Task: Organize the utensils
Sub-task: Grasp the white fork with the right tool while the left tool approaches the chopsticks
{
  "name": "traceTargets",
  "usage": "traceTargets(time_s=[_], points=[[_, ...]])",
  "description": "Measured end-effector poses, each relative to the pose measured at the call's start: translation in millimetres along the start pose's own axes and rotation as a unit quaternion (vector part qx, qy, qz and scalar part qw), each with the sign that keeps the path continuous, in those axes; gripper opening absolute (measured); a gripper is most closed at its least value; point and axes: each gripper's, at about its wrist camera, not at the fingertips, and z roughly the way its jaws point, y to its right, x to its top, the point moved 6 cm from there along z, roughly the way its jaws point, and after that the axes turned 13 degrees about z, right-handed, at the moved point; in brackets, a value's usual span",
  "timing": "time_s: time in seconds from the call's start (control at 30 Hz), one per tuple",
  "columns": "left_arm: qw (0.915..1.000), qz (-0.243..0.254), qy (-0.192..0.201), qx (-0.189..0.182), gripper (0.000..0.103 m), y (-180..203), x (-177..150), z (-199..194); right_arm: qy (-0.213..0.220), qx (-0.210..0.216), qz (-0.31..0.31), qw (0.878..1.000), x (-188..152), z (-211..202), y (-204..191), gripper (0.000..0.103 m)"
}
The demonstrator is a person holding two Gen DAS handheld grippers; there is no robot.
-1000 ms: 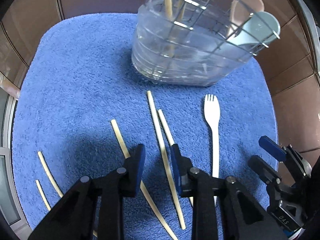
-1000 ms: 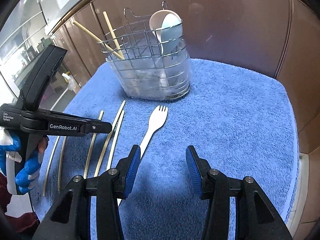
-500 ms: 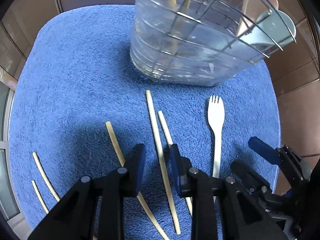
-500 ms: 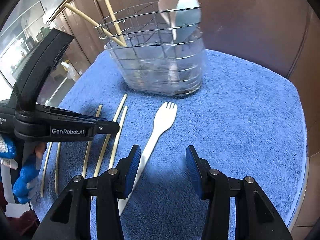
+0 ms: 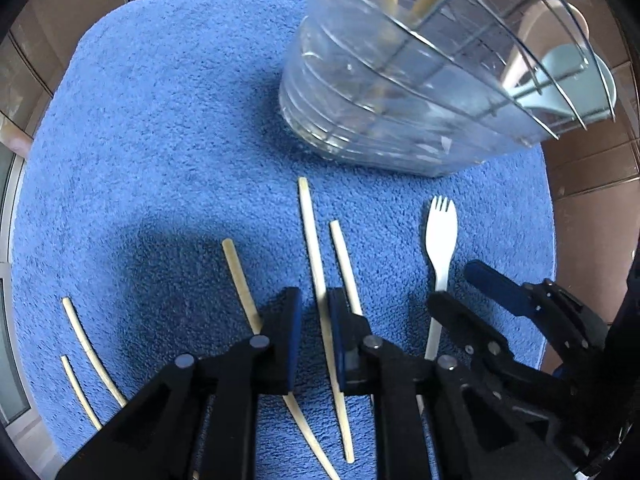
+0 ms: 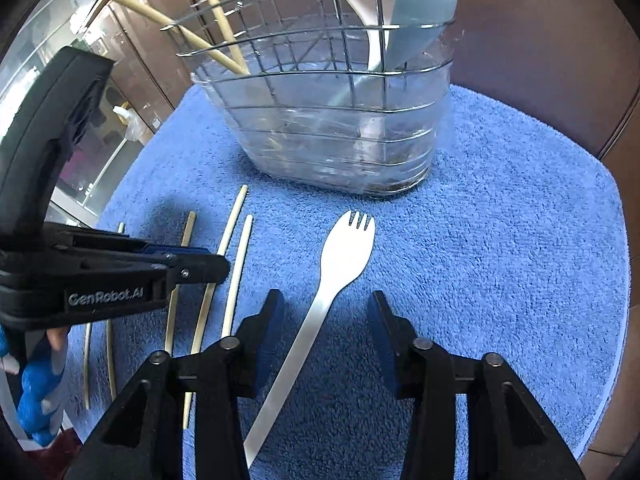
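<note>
Several pale wooden chopsticks lie on a blue towel [image 5: 160, 140]. My left gripper [image 5: 314, 304] is low over them, its jaws narrowly open around the longest chopstick [image 5: 312, 240], which runs between them. A white plastic spork [image 6: 340, 256] lies to the right of the chopsticks and also shows in the left wrist view [image 5: 438, 232]. My right gripper [image 6: 324, 312] is open, low over the spork's handle, which lies between the fingers. The wire and clear plastic utensil holder [image 6: 332, 120] stands behind, holding two chopsticks [image 6: 208, 40] and two spoons [image 6: 400, 0].
The towel [image 6: 520, 240] lies on a brown surface with brown panels behind. My left gripper [image 6: 218, 266] shows in the right wrist view, close beside my right one. A blue-gloved hand [image 6: 36, 400] holds it.
Both grippers have moved forward and down toward the towel. The left jaws now straddle the long chopstick; the right jaws now straddle the spork's handle. The holder looms larger.
</note>
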Motion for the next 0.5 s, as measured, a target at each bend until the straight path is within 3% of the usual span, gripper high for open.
traceTargets(time_s=[0.27,0.4,0.5], points=[[0.9999,-0.014,0.004,0.003,0.013,-4,-1,-1,-0.031,0.004,0.003,1.0,3,20,-9,0.028],[0.9997,-0.022,0.004,0.007,0.013,-4,-3,-1,-0.033,0.007,0.015,0.999,7,19,-2,0.009],[0.9995,-0.031,0.007,0.007,0.011,-1,-3,0,-0.04,0.019,0.023,0.999,5,17,3,0.004]])
